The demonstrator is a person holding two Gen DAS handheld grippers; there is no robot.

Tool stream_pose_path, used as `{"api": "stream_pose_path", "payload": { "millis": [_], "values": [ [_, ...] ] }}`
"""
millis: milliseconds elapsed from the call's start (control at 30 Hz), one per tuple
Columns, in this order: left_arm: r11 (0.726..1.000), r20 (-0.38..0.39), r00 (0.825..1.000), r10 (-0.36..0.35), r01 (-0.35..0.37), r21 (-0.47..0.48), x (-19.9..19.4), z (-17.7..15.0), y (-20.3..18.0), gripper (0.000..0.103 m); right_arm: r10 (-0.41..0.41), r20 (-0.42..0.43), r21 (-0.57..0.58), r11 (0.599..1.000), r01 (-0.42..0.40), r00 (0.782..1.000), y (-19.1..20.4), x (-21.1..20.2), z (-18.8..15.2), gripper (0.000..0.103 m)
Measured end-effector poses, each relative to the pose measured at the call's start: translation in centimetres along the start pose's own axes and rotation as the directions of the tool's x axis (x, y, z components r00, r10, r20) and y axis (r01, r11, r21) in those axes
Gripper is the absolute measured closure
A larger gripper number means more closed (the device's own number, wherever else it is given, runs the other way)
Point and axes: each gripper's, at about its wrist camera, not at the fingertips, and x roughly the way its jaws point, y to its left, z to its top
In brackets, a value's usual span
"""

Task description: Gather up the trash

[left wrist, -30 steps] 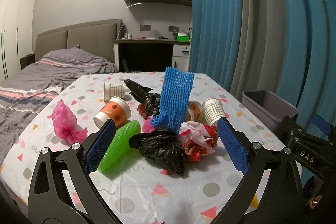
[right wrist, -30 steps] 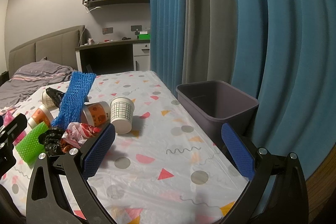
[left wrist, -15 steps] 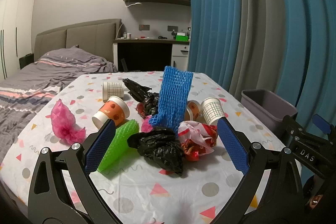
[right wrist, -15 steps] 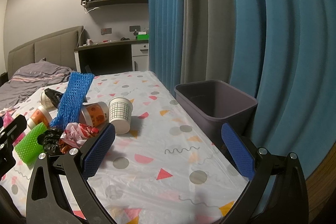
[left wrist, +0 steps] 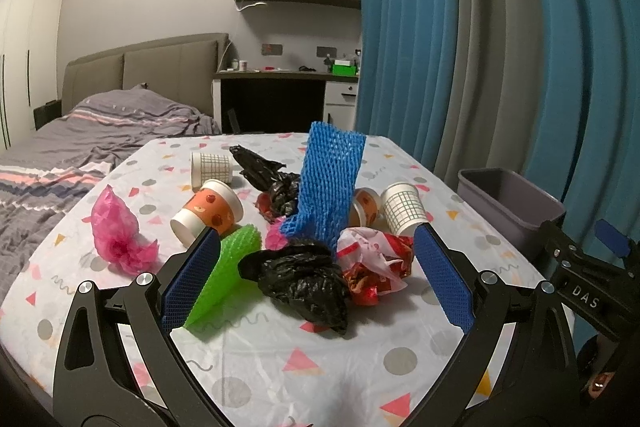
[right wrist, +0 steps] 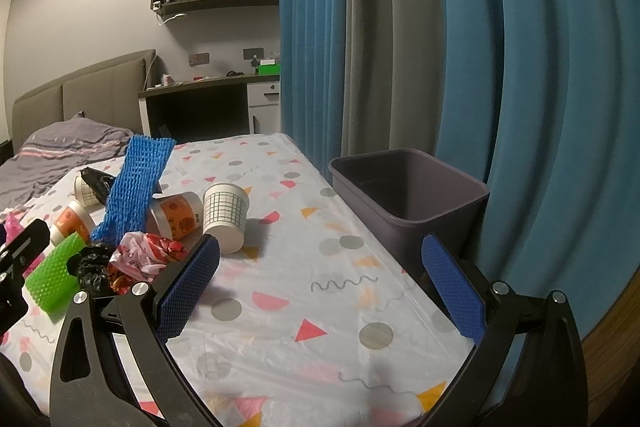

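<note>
A heap of trash lies on the patterned table (left wrist: 280, 359): a crumpled black bag (left wrist: 304, 279), a red-white wrapper (left wrist: 376, 259), a green foam net (left wrist: 224, 275), an upright blue foam net (left wrist: 330, 179), a pink bag (left wrist: 116, 231) and several paper cups (left wrist: 402, 207). My left gripper (left wrist: 316, 275) is open and empty, its jaws either side of the black bag, short of it. My right gripper (right wrist: 320, 287) is open and empty over bare tablecloth, right of the heap. A grey bin (right wrist: 408, 195) stands at the table's right edge.
Blue and grey curtains (right wrist: 460, 47) hang close behind the bin. A bed (left wrist: 80, 147) lies left of the table, a desk (left wrist: 280, 95) beyond it. The right gripper's body (left wrist: 588, 287) shows at the right of the left wrist view.
Both views have shifted very slightly; the grippers stay open and nothing on the table has moved.
</note>
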Motion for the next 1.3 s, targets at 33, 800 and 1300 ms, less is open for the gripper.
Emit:
{"api": "stream_pose_path", "payload": {
  "millis": [33, 800, 1300],
  "values": [
    [1.000, -0.003, 1.000, -0.005, 0.005, -0.003, 0.1, 0.1, 0.2, 0.007, 0.000, -0.002, -0.001, 1.000, 0.000, 1.000, 0.0, 0.1, -0.1, 0.005],
    [0.995, -0.021, 0.998, 0.051, -0.052, -0.084, 0.8, -1.0, 7.9, 0.007, 0.253, -0.104, -0.064, 0.963, -0.261, 0.962, 6.1, 2.5, -1.9, 0.005],
    [0.984, -0.016, 0.994, 0.110, -0.111, -0.138, 0.5, -1.5, 12.1, 0.007, 0.374, -0.227, -0.124, 0.905, -0.408, 0.899, 13.9, 5.8, -2.8, 0.043]
  ]
}}
